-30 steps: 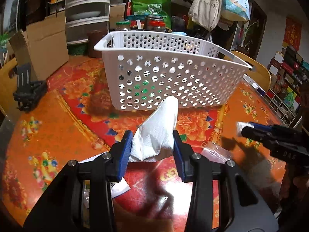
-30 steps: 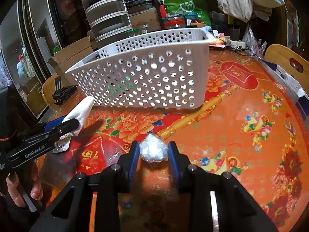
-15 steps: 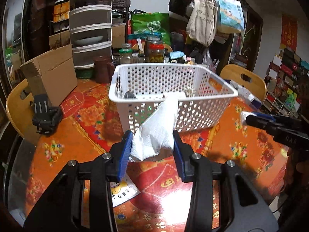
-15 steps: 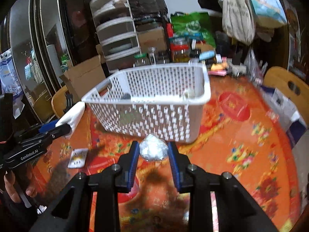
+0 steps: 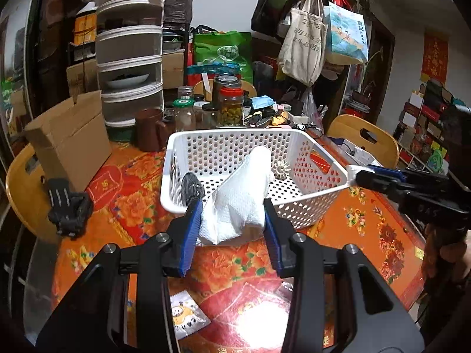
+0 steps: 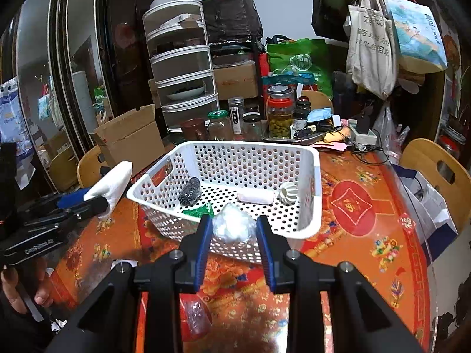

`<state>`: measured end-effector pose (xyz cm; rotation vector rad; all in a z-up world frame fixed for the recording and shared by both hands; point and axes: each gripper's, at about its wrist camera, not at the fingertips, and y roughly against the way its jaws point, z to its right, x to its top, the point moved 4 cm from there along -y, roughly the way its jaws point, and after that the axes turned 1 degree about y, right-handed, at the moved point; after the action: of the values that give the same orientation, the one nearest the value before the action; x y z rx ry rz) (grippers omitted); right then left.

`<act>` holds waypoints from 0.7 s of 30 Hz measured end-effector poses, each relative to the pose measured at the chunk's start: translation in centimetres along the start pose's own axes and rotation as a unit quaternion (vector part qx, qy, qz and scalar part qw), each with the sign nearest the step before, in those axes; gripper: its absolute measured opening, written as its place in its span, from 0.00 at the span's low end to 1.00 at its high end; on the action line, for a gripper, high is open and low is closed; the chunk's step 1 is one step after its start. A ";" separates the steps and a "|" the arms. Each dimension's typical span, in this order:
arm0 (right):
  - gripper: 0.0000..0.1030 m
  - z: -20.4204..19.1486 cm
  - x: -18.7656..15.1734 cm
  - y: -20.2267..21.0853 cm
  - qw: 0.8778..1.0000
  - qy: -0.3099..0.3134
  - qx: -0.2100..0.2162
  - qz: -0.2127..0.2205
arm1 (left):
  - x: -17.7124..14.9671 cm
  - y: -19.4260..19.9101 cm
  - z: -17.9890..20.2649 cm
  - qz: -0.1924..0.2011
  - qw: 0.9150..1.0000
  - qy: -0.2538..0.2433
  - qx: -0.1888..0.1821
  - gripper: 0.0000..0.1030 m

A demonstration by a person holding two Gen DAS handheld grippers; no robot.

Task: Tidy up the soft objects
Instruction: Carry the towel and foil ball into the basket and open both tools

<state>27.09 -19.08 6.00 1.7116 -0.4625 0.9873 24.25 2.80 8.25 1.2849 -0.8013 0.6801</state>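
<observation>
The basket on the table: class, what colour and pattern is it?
The basket is white plastic, perforated with rows of round holes; clearest in the right wrist view.

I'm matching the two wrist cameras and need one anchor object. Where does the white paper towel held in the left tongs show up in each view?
Left wrist view: the paper towel stands centre frame, clamped in the left tongs, before the basket.
Right wrist view: the paper towel pokes from the tongs at the left edge.
Shared landmark: the white perforated basket.

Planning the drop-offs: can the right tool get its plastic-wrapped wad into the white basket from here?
Probably yes. The right tool, shut on the plastic-wrapped wad, sits raised at the white basket near rim; the open top shows bare floor between the items inside.
</observation>
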 end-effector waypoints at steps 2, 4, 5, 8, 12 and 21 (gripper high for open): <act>0.29 0.0 0.5 -0.5 1.000 0.000 0.004 -0.003 | 0.9 -0.4 0.5 -0.003 1.000 -0.006 0.001 0.37; 0.29 0.0 0.7 -0.9 1.000 0.003 0.002 -0.004 | 1.5 -0.9 0.8 -0.008 1.000 -0.009 0.000 0.37; 0.29 0.0 1.0 -1.2 1.000 0.004 0.002 -0.004 | 1.8 -1.2 0.9 -0.011 1.000 -0.009 0.000 0.37; 0.29 0.2 1.3 -2.0 1.000 0.000 0.006 -0.009 | 2.8 -2.6 1.0 -0.023 1.000 -0.007 -0.001 0.37; 0.29 1.0 2.0 -3.6 1.000 -0.001 -0.009 -0.023 | 3.8 -4.8 1.1 -0.041 0.999 -0.005 -0.001 0.37; 0.29 2.7 3.5 -8.9 0.996 -0.008 -0.031 -0.077 | 6.1 -12.1 0.6 -0.099 0.995 -0.002 0.022 0.37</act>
<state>36.55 -17.70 3.22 1.6747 -0.3615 0.8394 37.46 0.18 6.68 1.3860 -0.6540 0.5389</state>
